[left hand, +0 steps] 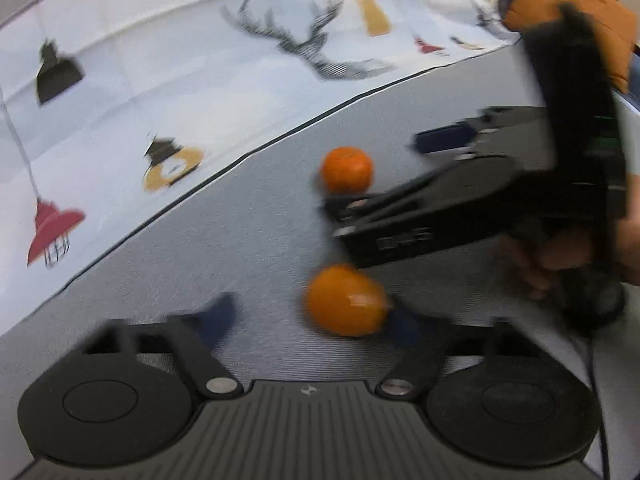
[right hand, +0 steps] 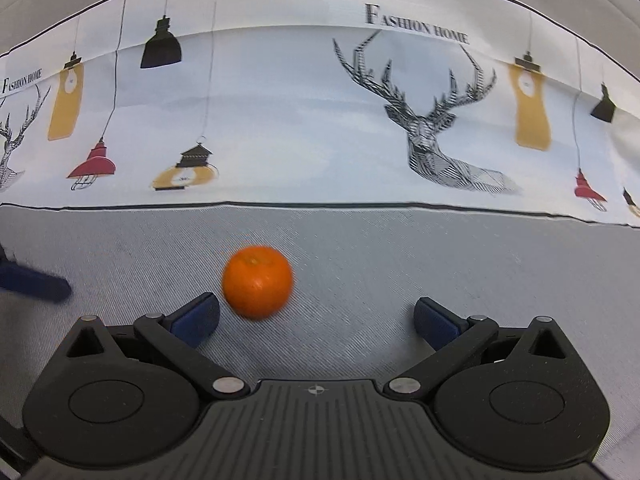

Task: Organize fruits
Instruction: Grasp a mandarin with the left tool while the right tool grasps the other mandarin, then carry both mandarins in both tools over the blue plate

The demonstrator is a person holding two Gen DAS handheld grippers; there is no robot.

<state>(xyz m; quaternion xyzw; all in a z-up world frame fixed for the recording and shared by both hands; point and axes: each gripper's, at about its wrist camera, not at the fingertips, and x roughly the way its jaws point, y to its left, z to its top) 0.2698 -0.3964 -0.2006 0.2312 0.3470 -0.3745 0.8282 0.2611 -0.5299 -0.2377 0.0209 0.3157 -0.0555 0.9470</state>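
Observation:
Two oranges lie on the grey cloth. In the left wrist view the near orange (left hand: 344,300) sits between my left gripper's (left hand: 312,320) open fingers, close against the right pad (left hand: 404,326). The far orange (left hand: 347,170) lies beyond it, at the tips of my right gripper (left hand: 384,172), which reaches in from the right and stands open. In the right wrist view that orange (right hand: 257,281) lies just ahead of the right gripper (right hand: 316,316), nearer the left pad (right hand: 196,320); the fingers are wide apart and empty. The left view is motion-blurred.
A white printed cloth (right hand: 280,120) with lamps and deer heads covers the table beyond the grey strip (right hand: 400,272). A left gripper finger (right hand: 32,280) shows at the left edge of the right wrist view. The person's hand (left hand: 552,260) holds the right gripper.

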